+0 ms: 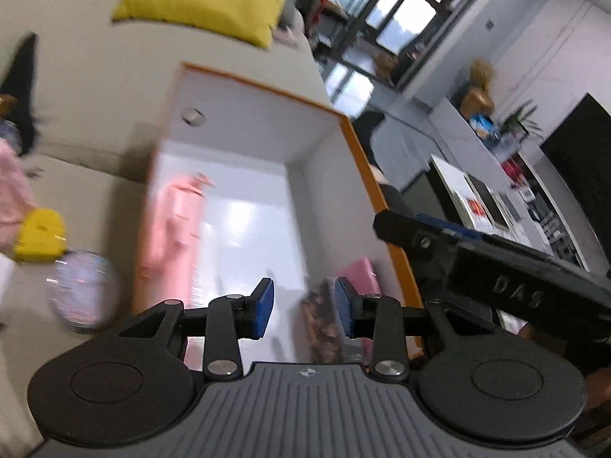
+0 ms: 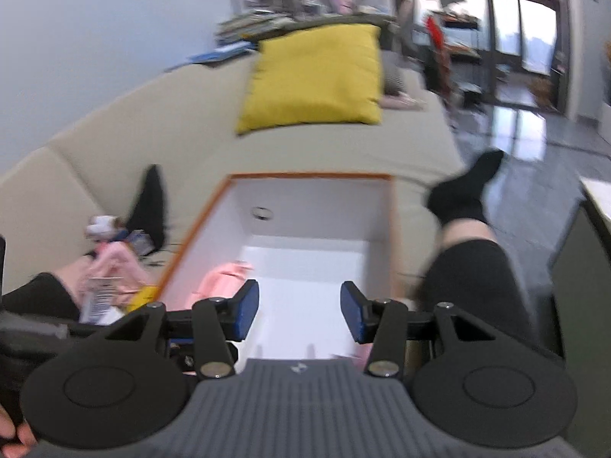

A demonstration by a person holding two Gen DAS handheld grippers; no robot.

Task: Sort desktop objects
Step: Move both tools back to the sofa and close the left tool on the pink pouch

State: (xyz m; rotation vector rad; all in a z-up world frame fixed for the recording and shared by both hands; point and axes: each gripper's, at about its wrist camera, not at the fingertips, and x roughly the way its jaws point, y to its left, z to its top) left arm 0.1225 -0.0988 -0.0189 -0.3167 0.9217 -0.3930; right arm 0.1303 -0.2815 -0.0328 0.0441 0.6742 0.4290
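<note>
Blue-padded fingers of the left gripper (image 1: 304,310) stand apart with nothing between them, over an orange-rimmed white box (image 1: 355,141) on a beige sofa (image 1: 95,87). Right gripper (image 2: 299,313) – jaws spread, empty – hovers above the same box. Inside lies a pink item (image 1: 179,225); a yellow object (image 1: 38,234) and a round shiny thing (image 1: 82,294) sit outside it.

Daylight enters from the tall windows (image 1: 401,19) at the far right, bright and slightly blown out, with glare on the tiled floor (image 2: 534,133) and a white sheen on the bottom of the open box (image 1: 244,221). Both views are motion-blurred; only the near black hardware is sharp. Fisheye bending curves the sofa (image 2: 114,145), and the corners go dark.
</note>
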